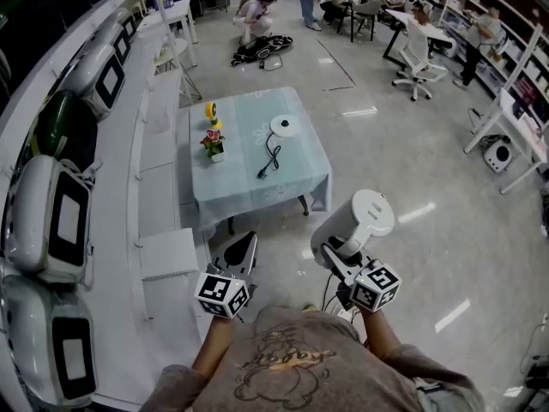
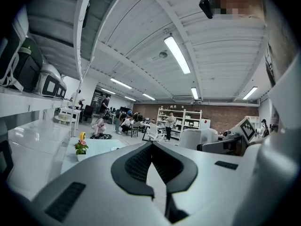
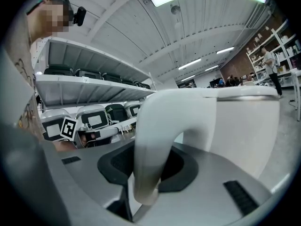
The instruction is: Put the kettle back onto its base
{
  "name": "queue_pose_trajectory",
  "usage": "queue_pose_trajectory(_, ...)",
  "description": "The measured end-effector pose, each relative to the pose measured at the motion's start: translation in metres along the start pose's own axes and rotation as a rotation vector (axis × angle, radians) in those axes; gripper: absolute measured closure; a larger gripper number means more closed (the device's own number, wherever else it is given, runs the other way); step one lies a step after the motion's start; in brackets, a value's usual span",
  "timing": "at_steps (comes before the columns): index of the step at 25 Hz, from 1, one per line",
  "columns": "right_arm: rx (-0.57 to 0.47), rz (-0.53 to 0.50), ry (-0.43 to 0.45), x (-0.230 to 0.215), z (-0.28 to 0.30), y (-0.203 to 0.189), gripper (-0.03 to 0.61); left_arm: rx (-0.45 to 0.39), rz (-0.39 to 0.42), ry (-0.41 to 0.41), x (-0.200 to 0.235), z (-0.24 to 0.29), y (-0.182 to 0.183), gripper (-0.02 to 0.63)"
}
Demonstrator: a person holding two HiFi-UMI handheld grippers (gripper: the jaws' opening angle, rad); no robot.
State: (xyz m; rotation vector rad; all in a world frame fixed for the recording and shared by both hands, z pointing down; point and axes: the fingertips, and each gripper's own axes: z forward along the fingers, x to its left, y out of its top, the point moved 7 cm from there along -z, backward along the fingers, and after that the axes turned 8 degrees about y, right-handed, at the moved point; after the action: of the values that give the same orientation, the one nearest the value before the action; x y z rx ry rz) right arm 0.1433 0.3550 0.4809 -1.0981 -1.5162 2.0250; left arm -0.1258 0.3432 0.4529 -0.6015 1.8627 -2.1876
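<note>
While your right tongs (image 3: 149,173) are clamped on the handle (image 3: 150,140) of the white kettle (image 1: 358,221), the left tongs (image 2: 151,147) are closed together on nothing beside them. The kettle hangs in the air close to your body, well apart from its base (image 1: 284,126), which sits on the far half of the cloth-covered surface (image 1: 249,191).

Risks, as I judge them:
- A grip on the handle alone lets the body swing or slip between the pads during the carry.
- A tilted or off-centre descent would miss the base's centre and shove the light disc.
- Its cord (image 1: 271,156) trails toward you and could snag.
- The potted flower (image 1: 213,144) stands near it.
</note>
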Motion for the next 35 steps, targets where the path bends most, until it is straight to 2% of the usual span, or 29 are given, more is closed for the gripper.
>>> queue_pose_trajectory(9,0.002,0.000,-0.015,0.012,0.030,-0.007,0.462,0.002,-0.008,-0.029,0.033,0.007,-0.004,0.592)
queue_pose_trajectory(16,0.020,-0.018,-0.013,-0.003,0.055,0.000,0.462,-0.004,-0.019,-0.024,0.056,0.030,-0.003,0.592)
queue_pose_trajectory(24,0.012,-0.028,0.010,-0.050,0.095,0.015,0.462,-0.008,-0.017,-0.021,0.075,0.084,-0.001,0.592)
queue_pose_trajectory(35,0.028,-0.031,0.070,-0.141,0.171,0.069,0.462,0.021,-0.019,0.000,0.109,0.198,0.023,0.592)
